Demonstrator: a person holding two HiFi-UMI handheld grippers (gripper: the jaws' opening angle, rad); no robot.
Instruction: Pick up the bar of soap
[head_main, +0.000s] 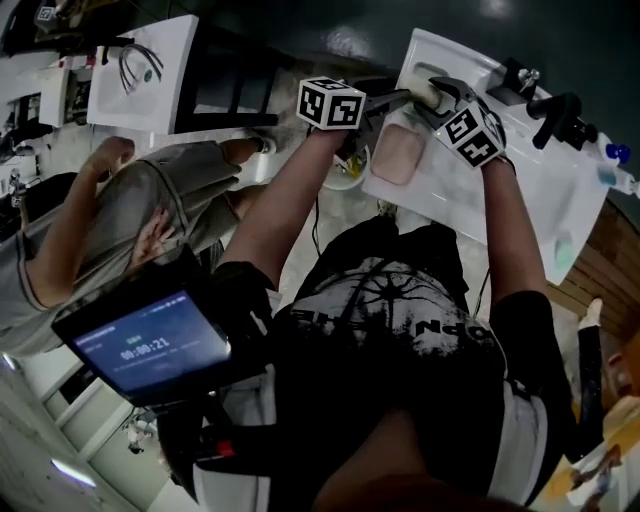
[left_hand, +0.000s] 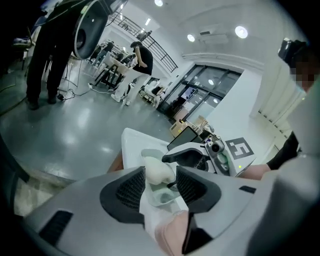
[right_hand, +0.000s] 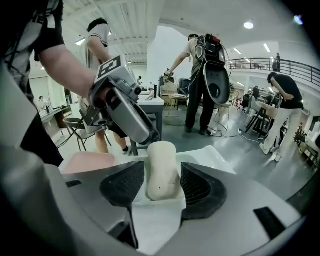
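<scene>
The pale, cream bar of soap (head_main: 424, 93) lies in a recess at the far corner of a white washbasin (head_main: 520, 195). My left gripper (head_main: 404, 98) reaches in from the left and my right gripper (head_main: 441, 96) from the right, tips meeting at the bar. In the right gripper view the soap (right_hand: 161, 152) lies lengthwise between the open jaws of the right gripper (right_hand: 163, 172), with a thin gap to each pad. In the left gripper view the soap (left_hand: 156, 167) sits at the tips of the open left gripper (left_hand: 161, 181), close to the left-hand pad.
A pink cloth (head_main: 400, 152) lies in the basin just below the soap. A black tap (head_main: 558, 112) stands at the basin's far right. A seated person (head_main: 130, 215) is at the left, and people stand on the floor beyond (right_hand: 202, 80).
</scene>
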